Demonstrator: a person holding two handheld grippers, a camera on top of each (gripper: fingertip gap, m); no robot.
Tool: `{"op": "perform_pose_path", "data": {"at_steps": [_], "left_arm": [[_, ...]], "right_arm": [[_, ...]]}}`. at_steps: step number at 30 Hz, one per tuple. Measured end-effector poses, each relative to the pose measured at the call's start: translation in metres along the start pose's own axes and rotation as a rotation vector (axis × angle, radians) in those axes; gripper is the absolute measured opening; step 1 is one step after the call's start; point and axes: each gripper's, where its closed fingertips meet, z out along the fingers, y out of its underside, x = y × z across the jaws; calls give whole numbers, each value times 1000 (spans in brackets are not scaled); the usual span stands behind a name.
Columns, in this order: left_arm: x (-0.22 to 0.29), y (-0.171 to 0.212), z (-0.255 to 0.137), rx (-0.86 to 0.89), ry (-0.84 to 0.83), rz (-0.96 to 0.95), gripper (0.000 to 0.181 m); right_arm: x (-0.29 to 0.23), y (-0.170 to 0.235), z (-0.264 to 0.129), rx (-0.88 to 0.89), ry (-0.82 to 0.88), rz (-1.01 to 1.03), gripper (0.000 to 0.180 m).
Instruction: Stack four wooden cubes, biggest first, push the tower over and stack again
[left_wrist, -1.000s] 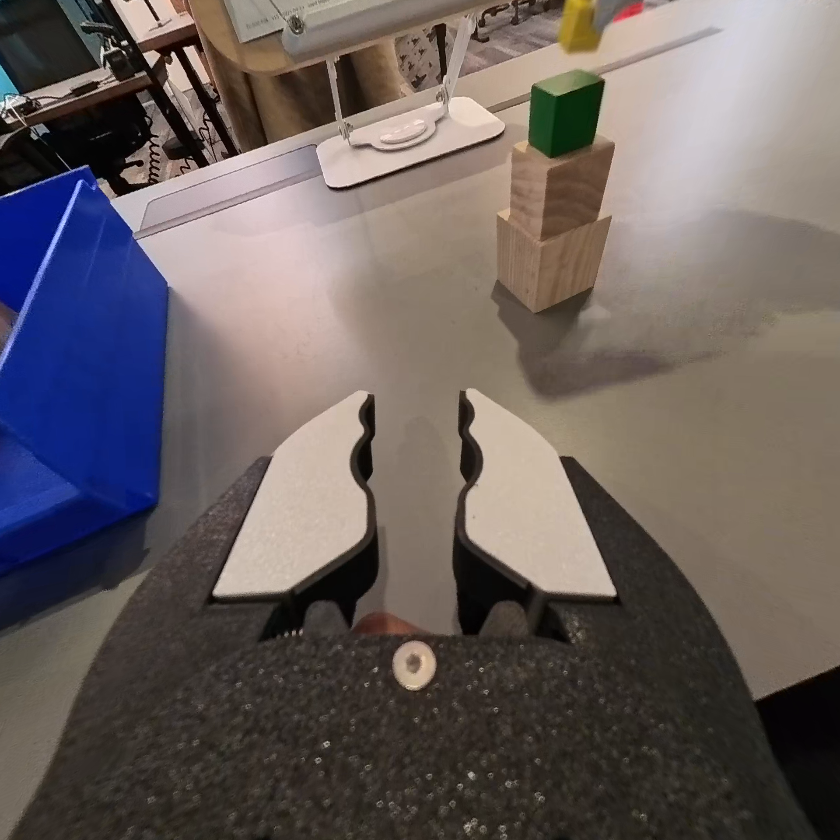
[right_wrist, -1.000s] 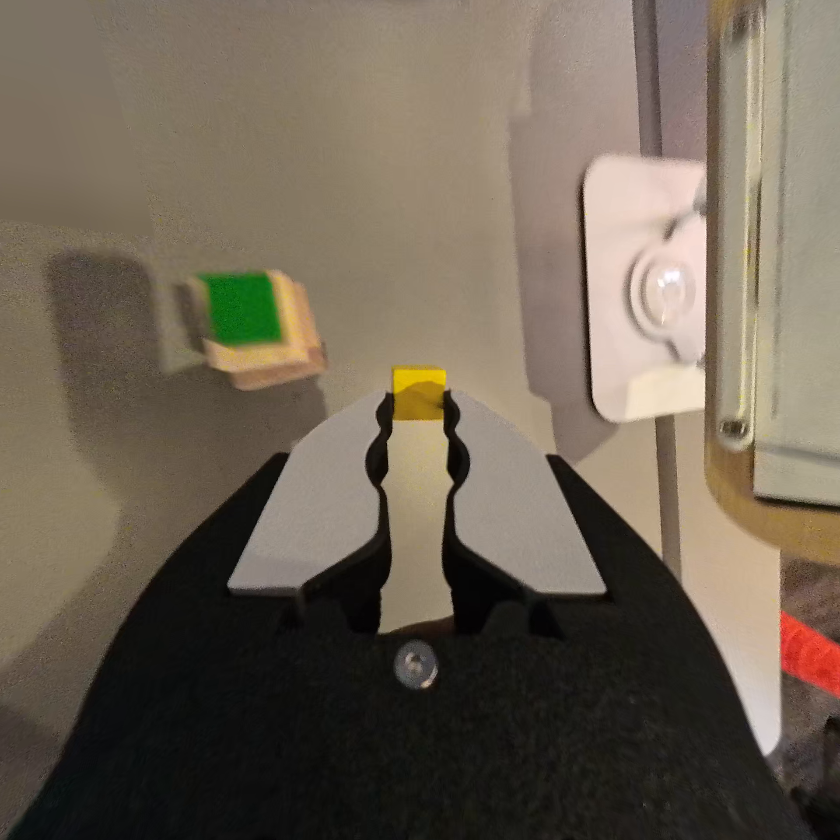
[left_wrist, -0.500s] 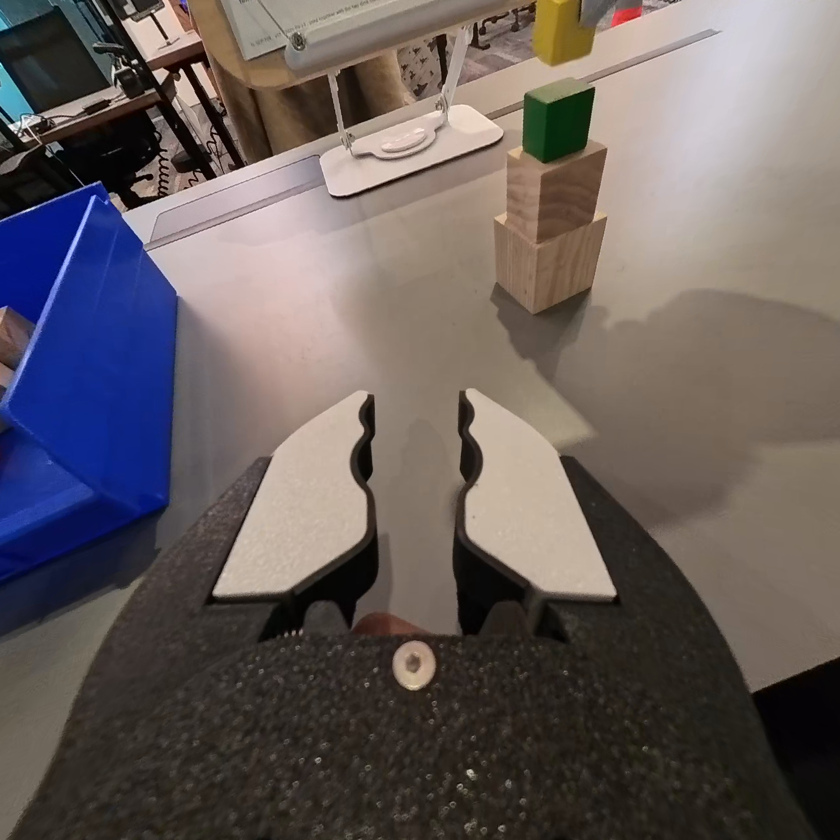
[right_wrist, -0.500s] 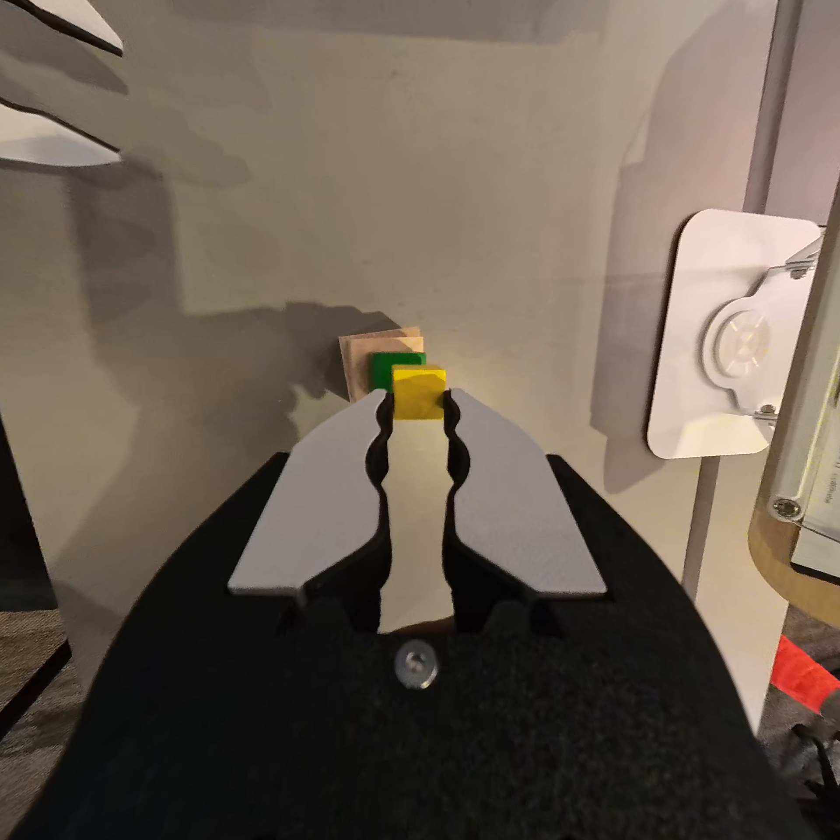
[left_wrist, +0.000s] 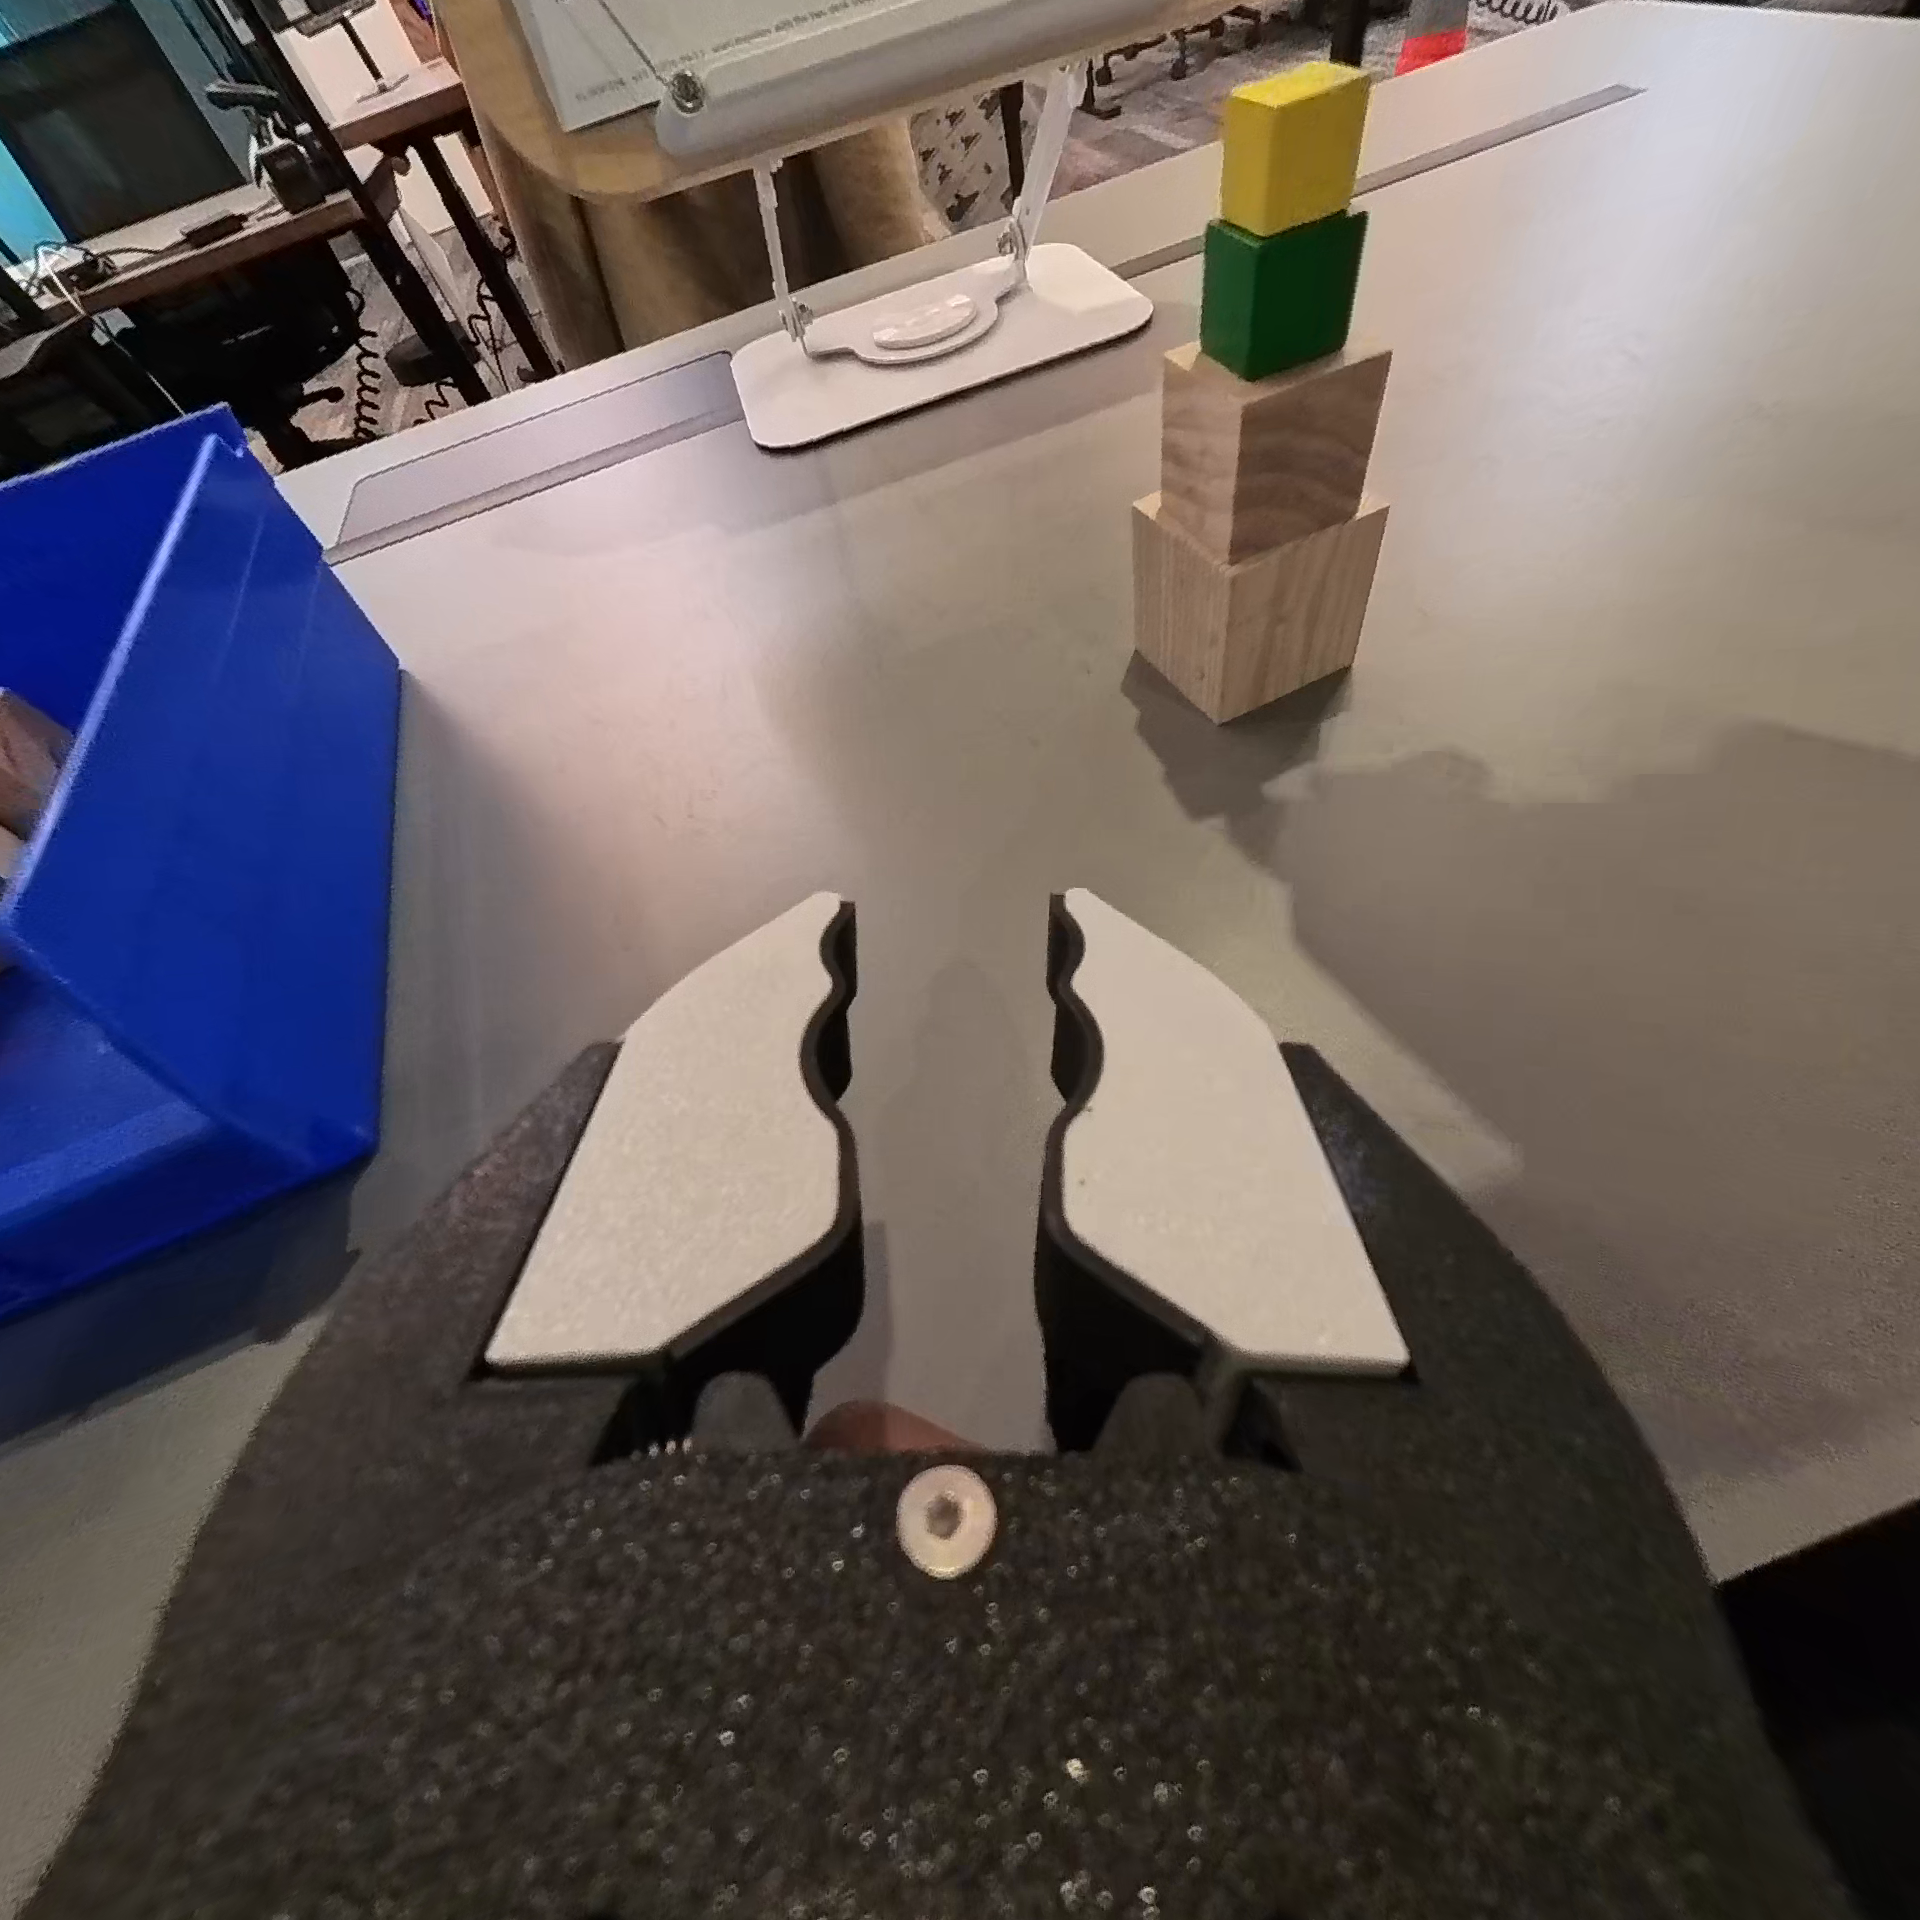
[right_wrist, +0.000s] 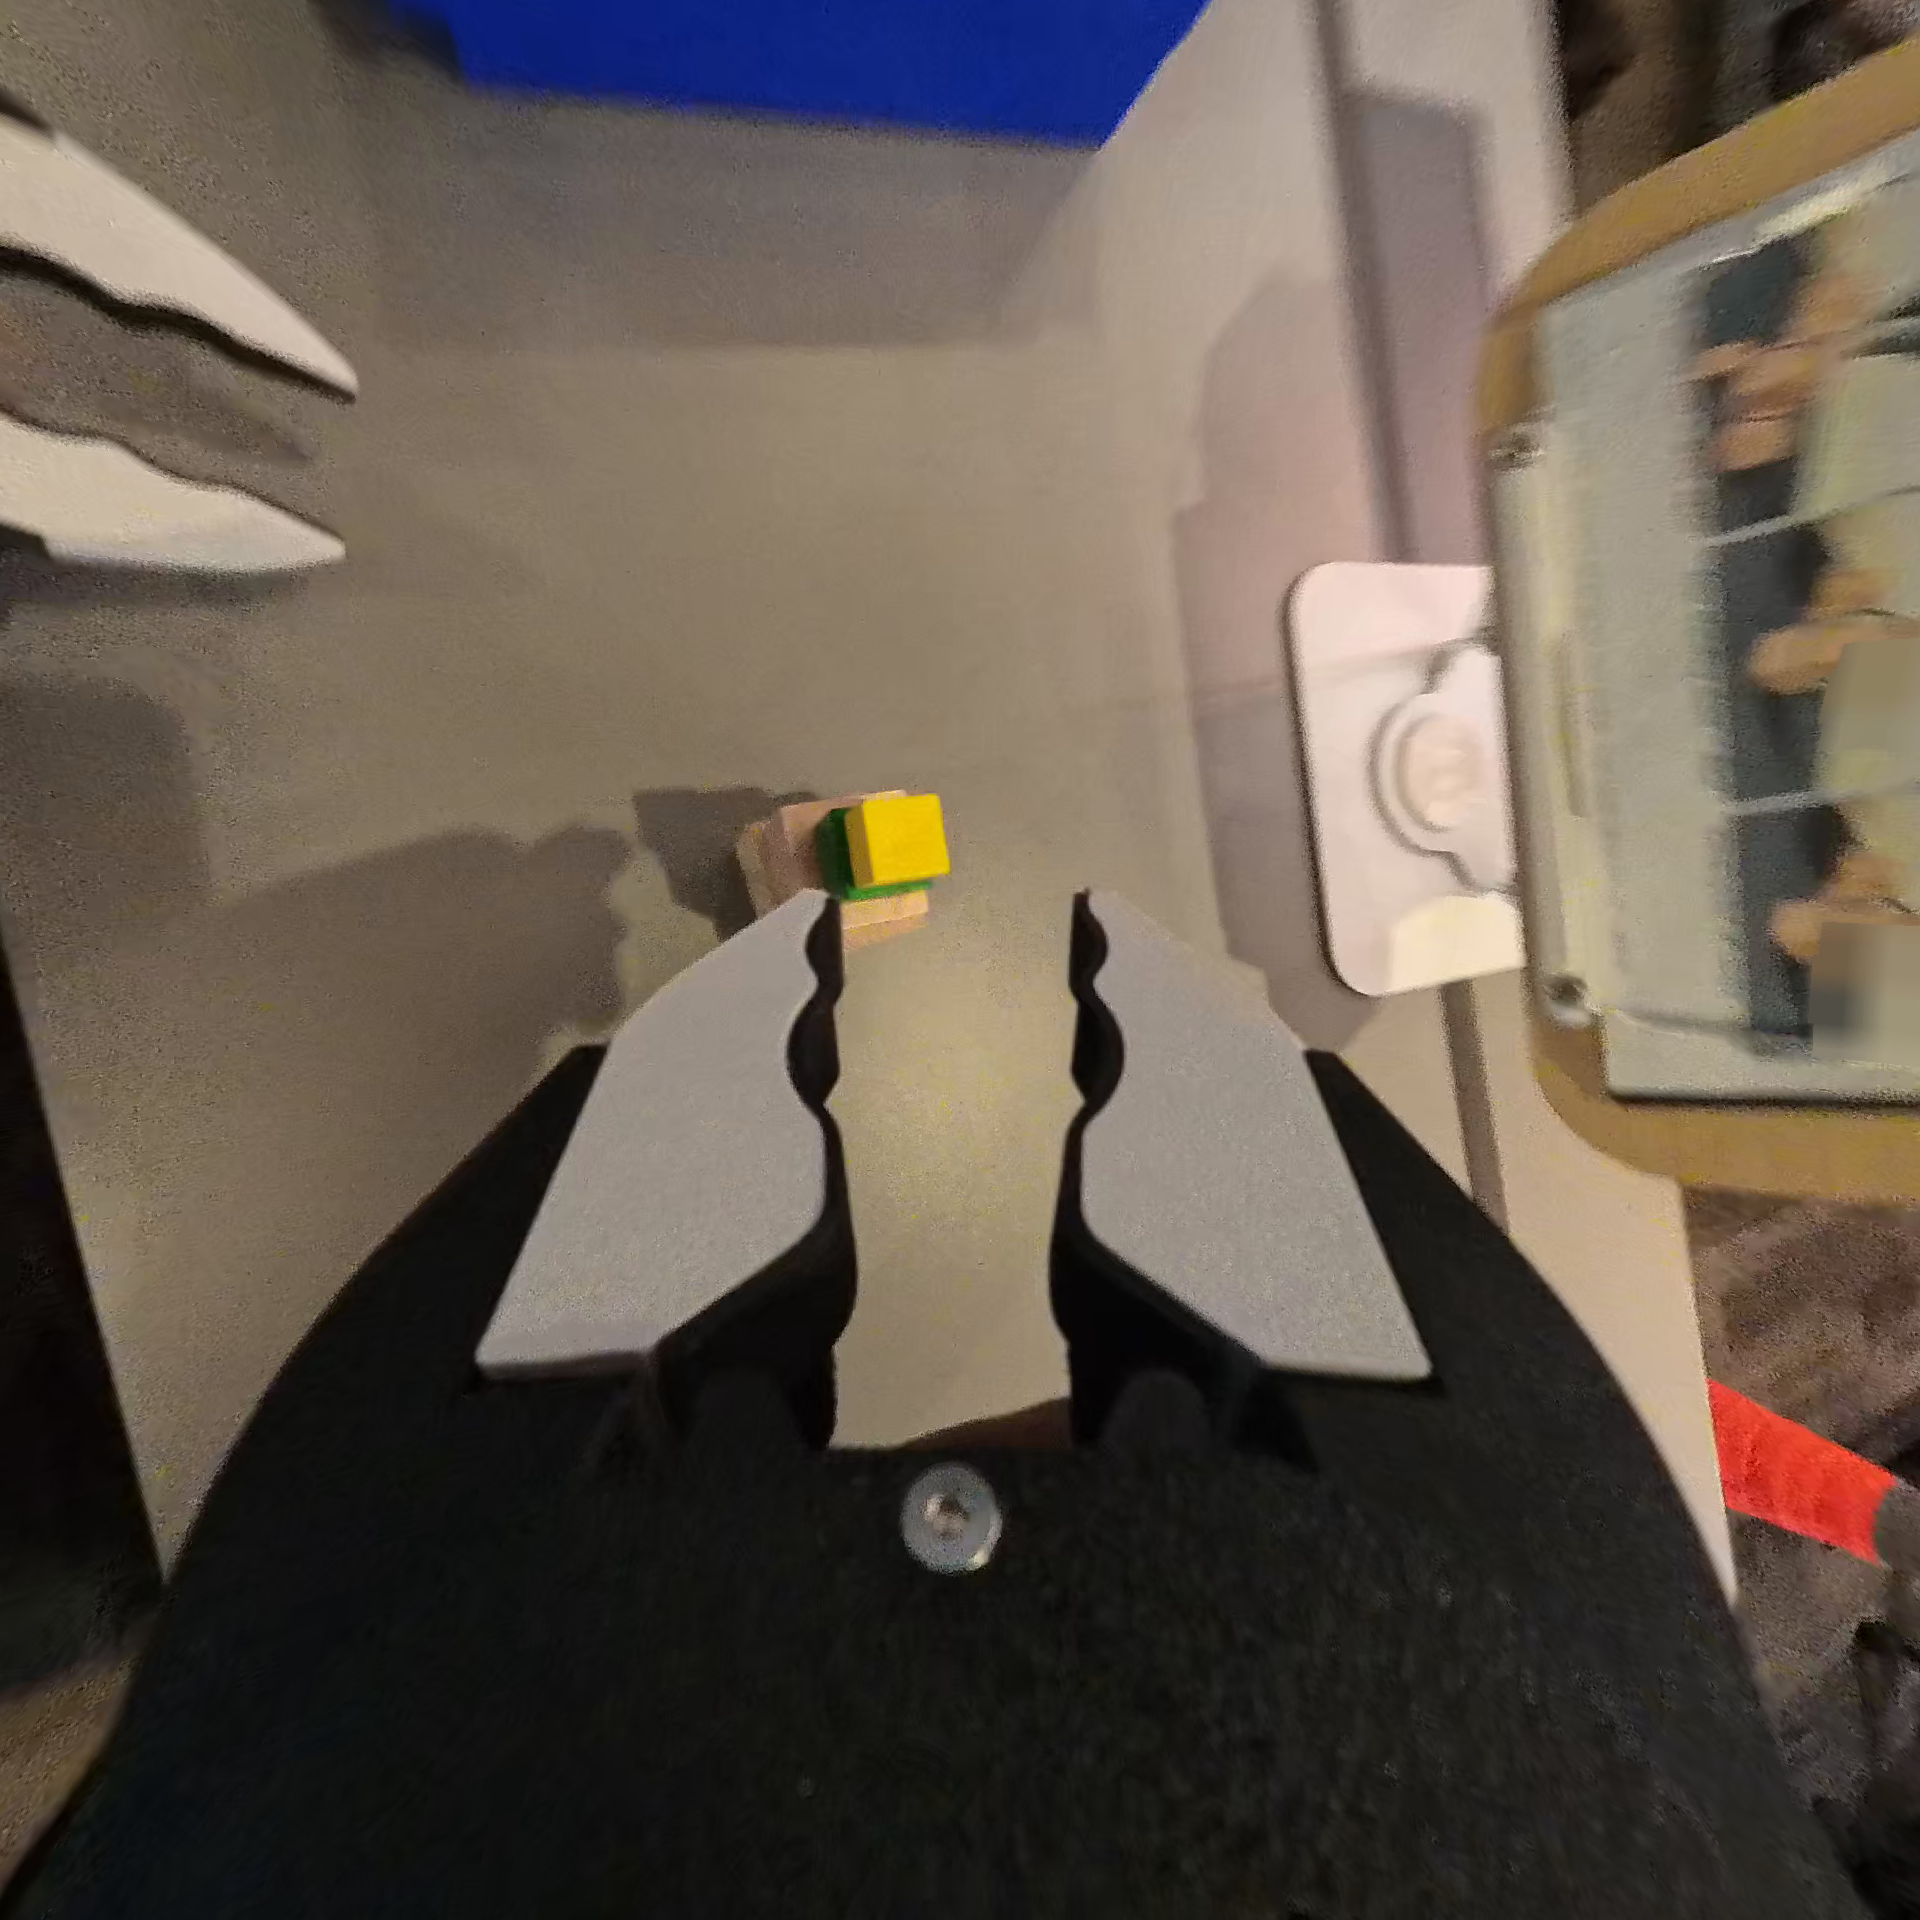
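A tower of four cubes stands on the grey table (left_wrist: 665, 665). A large pale wooden cube (left_wrist: 1257, 608) is at the bottom, then a darker wooden cube (left_wrist: 1273, 452), a green cube (left_wrist: 1280, 293) and a small yellow cube (left_wrist: 1294, 145) on top. My left gripper (left_wrist: 951, 914) is open and empty, low over the table in front of the tower. My right gripper (right_wrist: 951, 909) is open and empty, looking straight down above the tower, where the yellow cube (right_wrist: 896, 840) covers the green cube (right_wrist: 836, 857).
A blue bin (left_wrist: 177, 831) stands at the left of the table. A white stand base (left_wrist: 935, 343) holding a board sits behind the tower and also shows in the right wrist view (right_wrist: 1392, 779). The left gripper's fingers (right_wrist: 156, 312) show at the left there.
My right gripper brought the yellow cube over the tower, set it on the green cube, opened and lifted away. The left gripper has stayed nearly in place.
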Motion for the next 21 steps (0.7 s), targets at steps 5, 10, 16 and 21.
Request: {"op": "perform_pose_path", "data": {"at_steps": [5, 10, 16, 21], "left_arm": [[-2, -4, -1, 18, -10, -15, 35], [-2, -3, -1, 24, -17, -48, 35], [7, -9, -5, 37, -26, -24, 38], [13, -7, 1, 27, -19, -6, 39]], "right_arm": [[-37, 34, -30, 293, 328, 316, 42], [-90, 95, 6, 363, 444, 582, 49], [-121, 127, 18, 319, 471, 583, 50], [-124, 135, 10, 370, 517, 610, 47]]}}
